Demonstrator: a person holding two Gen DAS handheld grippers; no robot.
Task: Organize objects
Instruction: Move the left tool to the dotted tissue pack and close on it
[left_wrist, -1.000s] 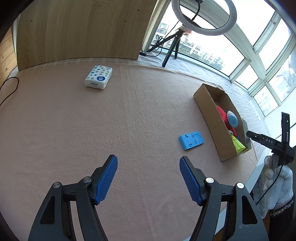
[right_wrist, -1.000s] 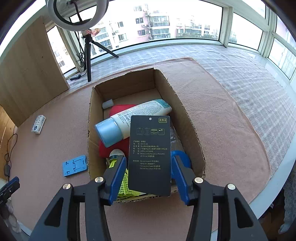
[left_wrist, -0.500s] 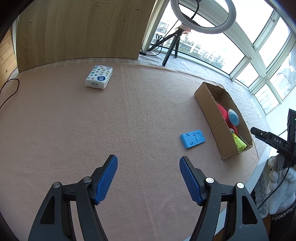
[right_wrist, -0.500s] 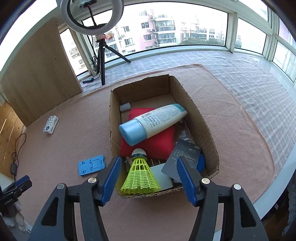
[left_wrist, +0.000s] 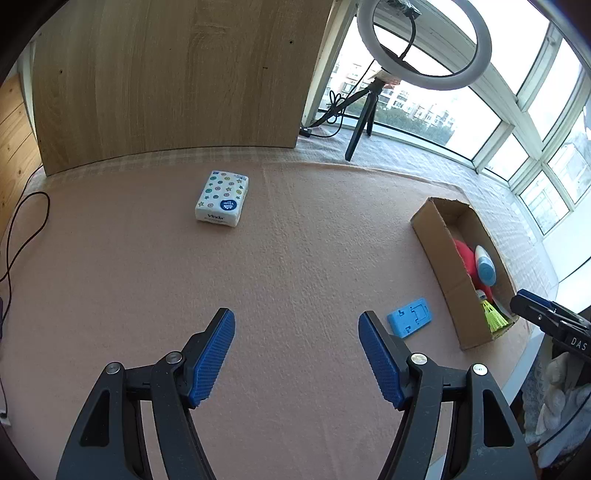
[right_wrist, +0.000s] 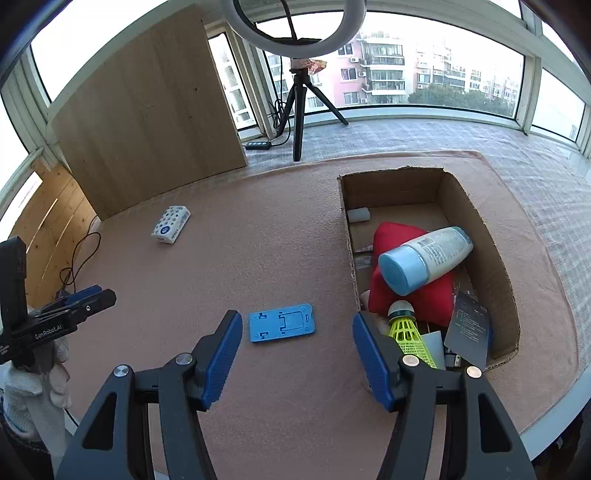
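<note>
Below, I see the pink mat (right_wrist: 258, 229), then the cardboard box (right_wrist: 498, 266) holding the lotion bottle (right_wrist: 424, 258). My right gripper (right_wrist: 297, 354) and left gripper (left_wrist: 295, 354) both gape empty; the blue phone stand (right_wrist: 282, 326) lies just left of the box.

A home's glazed balcony: wraparound windows (right_wrist: 443, 85) facing apartment blocks, ring light (right_wrist: 291, 22), wooden panel (left_wrist: 166, 81).

Black gripper (left_wrist: 295, 354) frames, blue ribbed pads (right_wrist: 223, 354)

Bright daylight from the windows (right_wrist: 443, 74), glare there; sharp focus, fisheye-bent edges.
</note>
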